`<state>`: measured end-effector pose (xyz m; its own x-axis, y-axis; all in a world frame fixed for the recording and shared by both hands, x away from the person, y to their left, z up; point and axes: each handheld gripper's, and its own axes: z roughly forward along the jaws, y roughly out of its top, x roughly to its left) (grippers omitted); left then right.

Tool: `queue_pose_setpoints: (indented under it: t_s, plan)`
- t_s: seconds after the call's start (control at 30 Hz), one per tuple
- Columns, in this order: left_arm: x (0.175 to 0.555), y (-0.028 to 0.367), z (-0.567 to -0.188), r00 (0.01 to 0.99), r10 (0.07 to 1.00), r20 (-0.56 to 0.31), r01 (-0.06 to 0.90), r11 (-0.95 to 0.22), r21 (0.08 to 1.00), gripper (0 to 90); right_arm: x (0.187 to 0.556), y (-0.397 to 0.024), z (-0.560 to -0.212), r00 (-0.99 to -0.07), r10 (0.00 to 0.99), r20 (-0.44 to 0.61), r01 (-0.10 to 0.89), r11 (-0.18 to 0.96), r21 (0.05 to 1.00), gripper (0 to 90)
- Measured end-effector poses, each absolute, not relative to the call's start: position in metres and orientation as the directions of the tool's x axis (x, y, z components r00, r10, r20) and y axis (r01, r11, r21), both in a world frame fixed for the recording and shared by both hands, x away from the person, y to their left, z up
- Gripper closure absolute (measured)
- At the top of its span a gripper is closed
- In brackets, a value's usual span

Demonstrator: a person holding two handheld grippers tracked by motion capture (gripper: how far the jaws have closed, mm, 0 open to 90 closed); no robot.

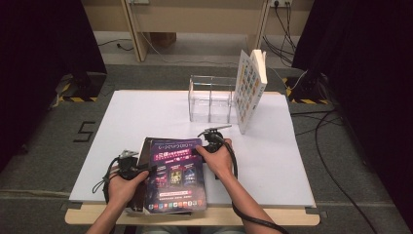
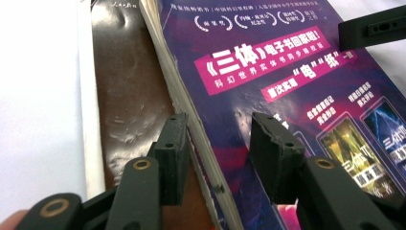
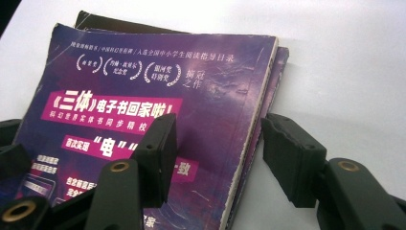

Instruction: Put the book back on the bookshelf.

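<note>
A purple paperback [image 1: 175,170] with Chinese print lies on top of a small stack at the front of the white board [image 1: 292,161]. Under it are a brown-covered book [image 2: 129,96] and the edge of another purple cover [image 3: 282,55]. My left gripper [image 1: 146,168] is at the stack's left side. Its jaws [image 2: 218,139] stand apart astride the purple book's [image 2: 287,72] page edge, one over the brown cover and one over the purple cover. My right gripper [image 1: 197,150] is at the book's far right corner. It [image 3: 218,139] is open astride the spine edge of the purple book [image 3: 143,76], with one jaw over the bare board.
A clear acrylic organizer [image 1: 210,100] with compartments stands at the back of the board. A white book [image 1: 251,87] stands on end against its right side. The wooden table edge [image 1: 292,217] runs just below the board, and cables lie on the floor at the right.
</note>
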<state>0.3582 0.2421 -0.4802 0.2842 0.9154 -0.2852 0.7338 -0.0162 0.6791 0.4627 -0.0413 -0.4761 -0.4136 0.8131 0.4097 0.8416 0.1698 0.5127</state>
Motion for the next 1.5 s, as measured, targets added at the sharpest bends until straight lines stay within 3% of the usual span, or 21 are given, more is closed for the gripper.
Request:
queue_pose_setpoints:
  t_s: [0.3,0.9,1.5]
  plan:
    - [0.364,0.244,-0.478,0.277,0.912,-0.303,0.761,-0.016,0.648,60.3,0.470,-0.040,-0.473,-0.400,0.816,0.416,0.864,0.185,0.468,46.4]
    - [0.368,0.238,-0.479,0.311,0.912,-0.266,0.724,-0.046,0.688,62.3,0.479,-0.049,-0.472,-0.359,0.826,0.434,0.884,0.152,0.442,47.1]
    - [0.366,0.234,-0.479,0.269,0.923,-0.273,0.731,-0.011,0.682,63.2,0.479,-0.045,-0.471,-0.314,0.844,0.434,0.899,0.118,0.422,46.6]
